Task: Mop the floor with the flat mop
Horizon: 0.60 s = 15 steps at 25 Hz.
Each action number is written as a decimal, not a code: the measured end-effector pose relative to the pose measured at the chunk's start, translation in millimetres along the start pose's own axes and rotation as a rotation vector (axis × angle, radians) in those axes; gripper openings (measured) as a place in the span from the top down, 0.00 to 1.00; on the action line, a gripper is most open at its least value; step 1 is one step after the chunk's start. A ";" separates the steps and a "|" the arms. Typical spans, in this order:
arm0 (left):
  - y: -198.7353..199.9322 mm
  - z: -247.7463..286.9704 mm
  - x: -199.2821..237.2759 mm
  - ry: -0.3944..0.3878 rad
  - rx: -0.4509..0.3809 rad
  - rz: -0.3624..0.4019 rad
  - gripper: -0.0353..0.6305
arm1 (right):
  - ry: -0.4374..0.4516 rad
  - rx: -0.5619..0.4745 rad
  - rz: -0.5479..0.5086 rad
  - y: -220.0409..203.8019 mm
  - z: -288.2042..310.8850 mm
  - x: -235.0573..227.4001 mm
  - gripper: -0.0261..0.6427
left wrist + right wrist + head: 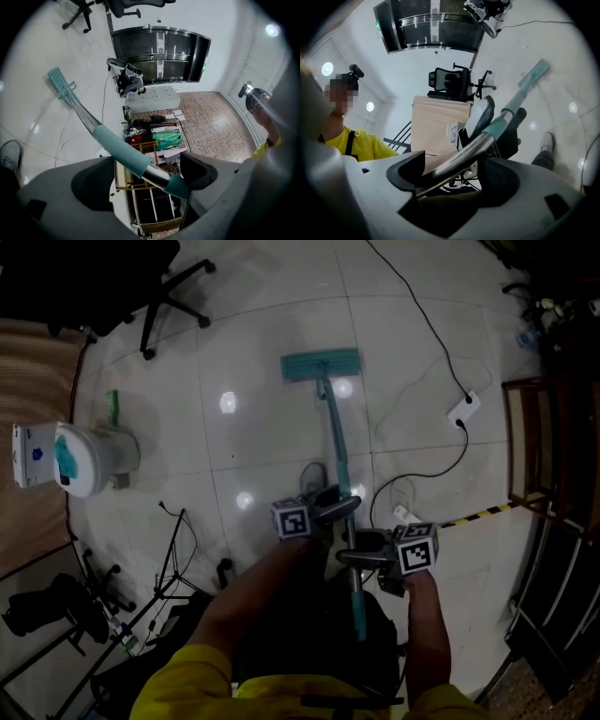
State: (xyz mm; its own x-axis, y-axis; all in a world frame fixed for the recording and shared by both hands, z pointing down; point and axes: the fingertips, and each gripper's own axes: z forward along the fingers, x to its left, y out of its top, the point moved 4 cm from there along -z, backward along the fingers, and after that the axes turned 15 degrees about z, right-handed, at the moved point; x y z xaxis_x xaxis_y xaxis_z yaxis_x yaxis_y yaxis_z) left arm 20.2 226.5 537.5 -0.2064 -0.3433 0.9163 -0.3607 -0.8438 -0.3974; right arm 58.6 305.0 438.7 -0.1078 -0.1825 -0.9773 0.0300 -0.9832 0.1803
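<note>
Head view. Nearest the lens: yellow sleeve, then both forearms reaching forward. Left hand-held gripper clamped on the mop handle, on the side toward the mop head. Right hand-held gripper clamped just behind it, nearer the body. Mop head lying flat on the glossy tiled floor, well ahead of both. Noted right of the handle: cable running to a power strip on the floor. Judged risk: a stroke swung rightward could run the head over the strip, or snag the cable and drag it.

Left gripper view. Left hand-held gripper narrowed to the shaft's width, gripping the mop handle where teal sleeve meets bare metal. Mop head far off, down on the floor.

Right gripper view. Right hand-held gripper closed on the bare chrome part of the mop handle, nothing else between the jaws. Mop head at the far end. Judged risk: smooth metal could twist or slide in this grip under a hard push, tilting the head off the floor.
</note>
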 end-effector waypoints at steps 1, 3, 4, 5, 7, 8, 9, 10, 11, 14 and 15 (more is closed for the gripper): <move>-9.0 0.1 2.6 0.009 0.003 -0.011 0.31 | -0.002 0.004 0.005 -4.2 -1.6 -6.6 0.42; -21.1 1.2 10.4 0.027 0.002 -0.034 0.31 | -0.016 0.006 0.007 -5.1 -2.9 -19.1 0.42; -25.2 1.8 16.0 0.032 0.003 -0.038 0.31 | -0.022 0.005 0.011 -4.0 -2.5 -24.8 0.42; -27.7 2.4 21.8 0.034 0.007 -0.038 0.32 | -0.029 0.005 0.015 -2.5 -1.8 -30.1 0.42; -27.3 5.9 31.5 0.028 0.001 -0.045 0.32 | -0.045 -0.001 0.017 4.2 -2.1 -38.4 0.43; -23.3 9.2 34.5 0.021 -0.013 -0.051 0.32 | -0.038 -0.006 0.020 9.8 -2.8 -39.8 0.44; -16.3 12.8 36.8 0.021 -0.025 -0.051 0.33 | -0.022 -0.008 0.021 16.6 -2.9 -39.8 0.44; -8.1 15.4 39.8 0.030 -0.030 -0.047 0.33 | -0.010 -0.005 0.019 24.4 -2.0 -39.2 0.44; 0.5 17.0 44.2 0.040 -0.032 -0.044 0.33 | -0.008 0.000 0.013 33.6 0.3 -37.8 0.44; 34.1 24.6 61.1 0.054 -0.060 -0.039 0.34 | -0.036 0.009 -0.007 73.6 7.8 -30.4 0.44; 48.4 29.9 67.4 0.054 -0.073 -0.035 0.34 | -0.030 0.004 -0.003 89.7 9.3 -27.7 0.44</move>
State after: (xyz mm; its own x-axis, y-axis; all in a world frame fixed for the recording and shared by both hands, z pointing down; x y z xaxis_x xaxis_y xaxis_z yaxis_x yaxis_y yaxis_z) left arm 16.0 150.2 581.6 -0.2405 -0.2902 0.9262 -0.4333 -0.8218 -0.3700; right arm 55.0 221.8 483.0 -0.1381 -0.1801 -0.9739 0.0258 -0.9836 0.1782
